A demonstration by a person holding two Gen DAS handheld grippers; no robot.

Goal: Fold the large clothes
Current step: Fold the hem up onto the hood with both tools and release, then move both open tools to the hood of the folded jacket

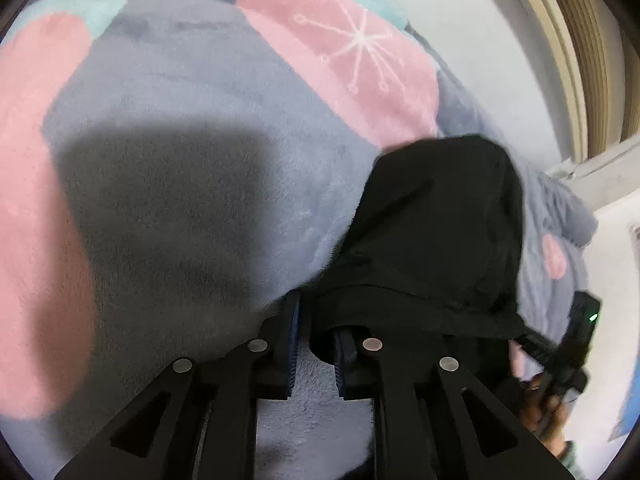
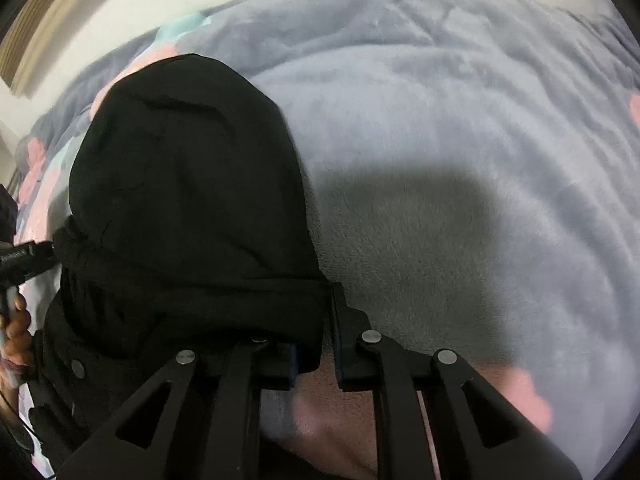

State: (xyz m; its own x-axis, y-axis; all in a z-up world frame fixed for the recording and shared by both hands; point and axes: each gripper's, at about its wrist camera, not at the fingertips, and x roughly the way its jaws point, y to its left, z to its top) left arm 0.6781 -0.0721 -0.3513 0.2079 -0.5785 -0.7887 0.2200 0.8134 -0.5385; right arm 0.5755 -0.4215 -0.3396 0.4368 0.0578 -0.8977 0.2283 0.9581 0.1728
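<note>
A black garment [image 1: 432, 236] hangs between my two grippers above a fleece blanket. My left gripper [image 1: 316, 320] is shut on its edge, with the cloth draped over the right finger. In the right wrist view the same garment [image 2: 188, 200] fills the left half, and my right gripper [image 2: 320, 312] is shut on its hem, the cloth covering the left finger. The right gripper's body [image 1: 568, 344] and the hand on it show at the lower right of the left wrist view. The left gripper's body [image 2: 24, 260] shows at the left edge of the right wrist view.
The grey fleece blanket [image 1: 192, 92] with pink patches [image 1: 344, 56] and snowflake marks covers the bed under both grippers; it also shows in the right wrist view [image 2: 460, 140]. A pale wall [image 1: 472, 20] and a wooden frame [image 1: 592, 52] stand beyond it.
</note>
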